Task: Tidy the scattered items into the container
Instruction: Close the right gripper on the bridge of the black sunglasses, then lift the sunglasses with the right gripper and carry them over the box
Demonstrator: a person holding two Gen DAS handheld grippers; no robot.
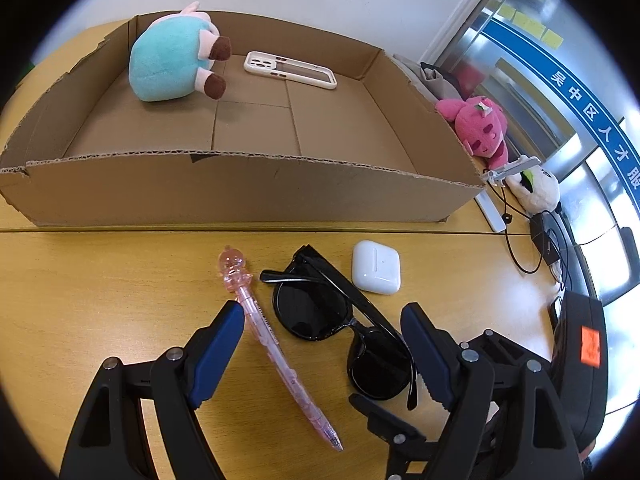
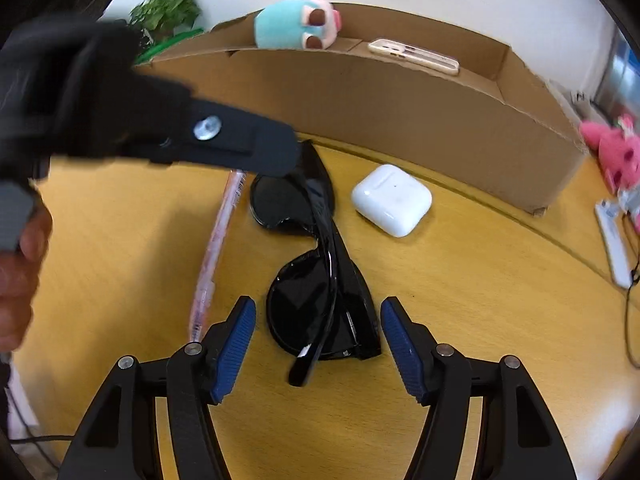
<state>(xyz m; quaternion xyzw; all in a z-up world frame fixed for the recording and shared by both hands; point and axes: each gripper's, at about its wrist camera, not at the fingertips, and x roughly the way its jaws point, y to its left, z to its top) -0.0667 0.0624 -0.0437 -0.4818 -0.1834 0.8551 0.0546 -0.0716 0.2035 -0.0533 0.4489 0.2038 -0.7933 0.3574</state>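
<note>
Wooden tabletop (image 1: 100, 280): folded black sunglasses (image 2: 320, 280) are being straddled, untouched, by the spread right gripper (image 2: 318, 344); only the left view shows the spread left gripper (image 1: 324, 344) over a pink translucent pen (image 1: 276, 344).

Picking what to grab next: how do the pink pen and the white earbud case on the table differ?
The pink pen is long, thin and see-through with a figure on its cap; the white earbud case is short, rounded and opaque. The pen lies left of the sunglasses, the case right of them. The pen lies between the left tool's fingers; the case lies beyond them. Both lie on the table, outside the cardboard box.
</note>
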